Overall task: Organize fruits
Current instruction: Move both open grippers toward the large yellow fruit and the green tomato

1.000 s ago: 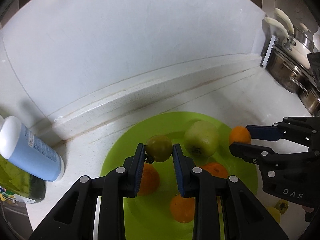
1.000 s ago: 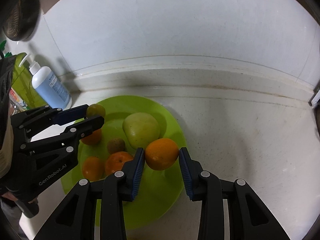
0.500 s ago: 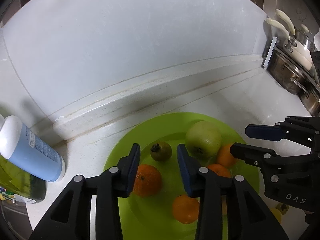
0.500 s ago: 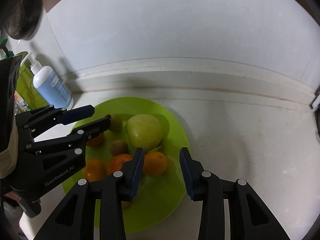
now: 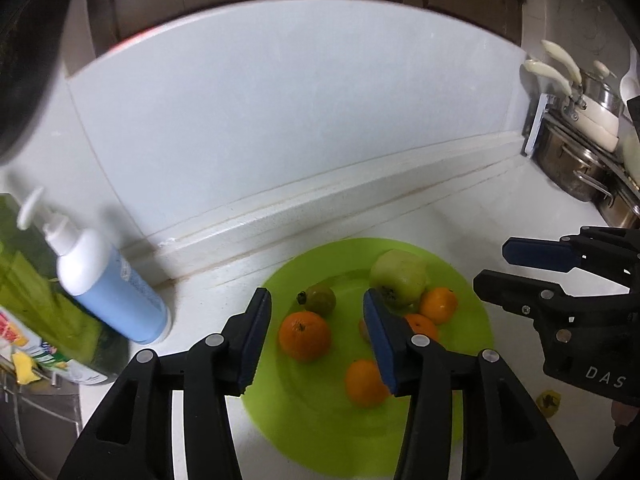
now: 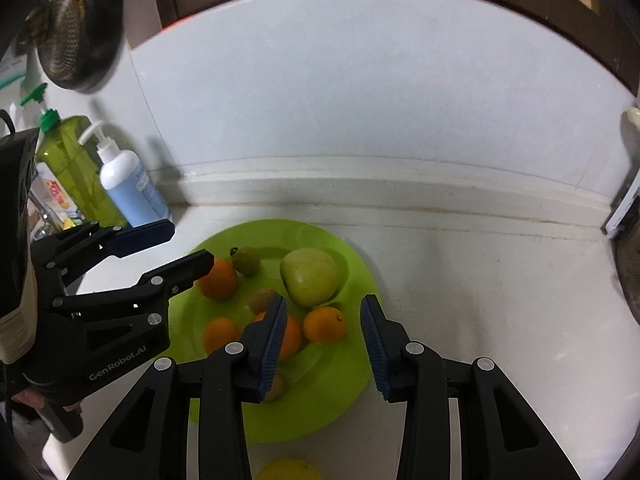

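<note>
Along the far left of the white speckled countertop (image 6: 460, 280), against the pale backsplash, I see a green bottle (image 6: 70, 164) whose label I cannot read, and just beside it a white-and-blue pump bottle (image 6: 128, 188) with print too blurred to make out. Above them a dark strainer (image 6: 76, 28) hangs on the wall. Next comes my left gripper (image 5: 316, 334), its body marked "GenRobot.AI" in the right wrist view; its jaws have just been opening and stand spread, with nothing between the pads, above the lime-green plate (image 5: 320, 432). On that plate lie a small greenish persimmon-like fruit (image 5: 320, 298), a large green apple (image 5: 398, 276), several oranges (image 5: 305, 335) and a brownish kiwi (image 6: 262, 299), which my right finger partly covers. Over the plate's right half my right gripper (image 6: 324, 342) hangs with its jaws parted and pinching nothing, an orange (image 6: 324, 325) lying loose below the gap; its side reads "DAS", the rest cut off. One yellow fruit (image 6: 288, 470) is clipped by the bottom edge. At far right, steel pots (image 5: 576, 168) with cream handles crowd the counter's end, half out of view.
</note>
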The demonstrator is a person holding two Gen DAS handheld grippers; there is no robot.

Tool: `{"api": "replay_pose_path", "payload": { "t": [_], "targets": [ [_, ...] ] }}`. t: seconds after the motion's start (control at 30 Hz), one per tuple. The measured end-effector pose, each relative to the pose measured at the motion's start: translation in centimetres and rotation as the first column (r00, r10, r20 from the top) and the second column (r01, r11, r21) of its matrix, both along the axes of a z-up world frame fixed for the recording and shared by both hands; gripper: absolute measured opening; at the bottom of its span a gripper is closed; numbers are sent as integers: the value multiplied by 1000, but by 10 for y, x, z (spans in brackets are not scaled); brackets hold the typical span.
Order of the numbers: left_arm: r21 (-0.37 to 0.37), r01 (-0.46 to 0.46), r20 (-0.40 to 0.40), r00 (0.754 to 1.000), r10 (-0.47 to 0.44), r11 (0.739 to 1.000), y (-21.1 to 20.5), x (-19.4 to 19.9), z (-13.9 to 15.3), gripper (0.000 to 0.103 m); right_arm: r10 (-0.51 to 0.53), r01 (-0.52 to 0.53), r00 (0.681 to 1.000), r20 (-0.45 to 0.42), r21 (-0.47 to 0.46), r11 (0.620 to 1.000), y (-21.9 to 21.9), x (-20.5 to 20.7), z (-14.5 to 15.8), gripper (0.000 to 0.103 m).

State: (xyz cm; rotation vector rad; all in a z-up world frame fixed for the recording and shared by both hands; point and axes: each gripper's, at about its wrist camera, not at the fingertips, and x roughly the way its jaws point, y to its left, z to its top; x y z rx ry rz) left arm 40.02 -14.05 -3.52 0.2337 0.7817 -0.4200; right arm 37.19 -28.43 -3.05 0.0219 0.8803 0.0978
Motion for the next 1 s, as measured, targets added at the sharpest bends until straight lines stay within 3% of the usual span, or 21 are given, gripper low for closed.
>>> {"api": "replay_pose_path", "payload": {
  "t": [0.13, 0.23, 0.53, 1.0],
  "targets": [
    [-19, -1, 28, 1000, 2, 1000, 6, -17, 13, 51, -5, 5, 999, 35, 3, 1000, 0, -17, 13, 39],
    [-37, 1, 55, 998, 1, 999, 10, -31, 25, 53, -11, 10, 998, 61, 8, 1000, -2, -33, 24, 45],
    [-79, 17, 146, 989, -5, 997, 16, -80, 60, 65, -42, 48, 983, 181, -31, 998, -5, -83, 56, 53],
    [-84, 52, 192, 981, -35, 995, 12, -142, 68, 75, -51, 68, 969, 242, -60, 996, -10, -145, 66, 55]
  ]
}}
